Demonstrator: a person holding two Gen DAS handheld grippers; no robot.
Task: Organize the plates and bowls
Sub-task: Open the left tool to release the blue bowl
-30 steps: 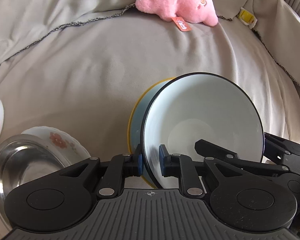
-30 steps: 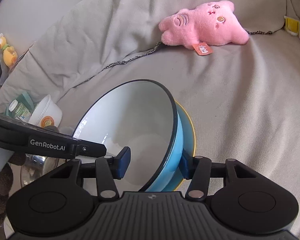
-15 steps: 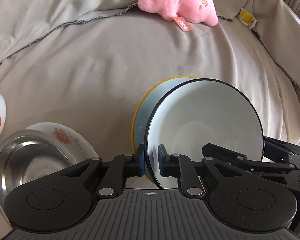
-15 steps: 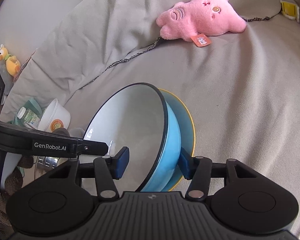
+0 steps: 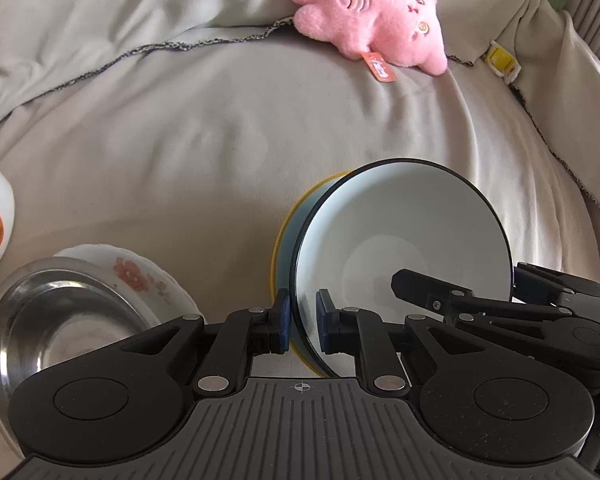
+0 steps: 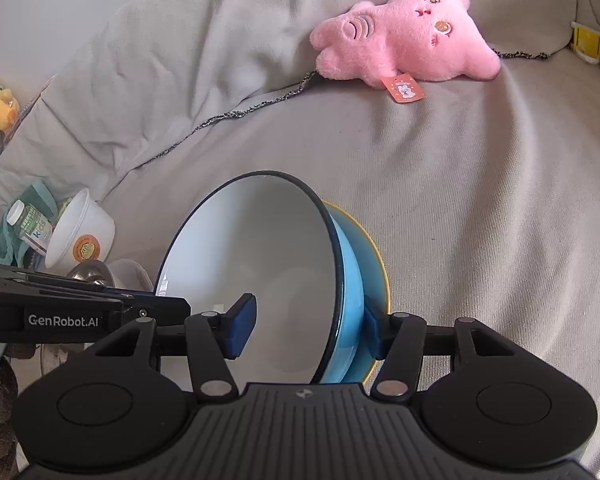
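Pinching the blue bowl rim in left tongs, tilted above the yellow-rimmed plate on the sofa cover. Right tongs opening, straddling the rim without pressing. Risking a swing or slip from one thin-edge hold.

On the side of my left gripper, reaching in to the left of my right-hand fingers, I read "GenRobot.AI" in pale letters on the black housing. Far off to the left of those fingers, a small white bottle lies among teal cloth; its label carries the word "kids", and the smaller print around it is too fine for me to read. Beside it, a white paper cup bears a round orange sticker whose wording I cannot make out. Ahead of my fingers, the pink plush toy wears an orange hang tag with a white figure, not legible.
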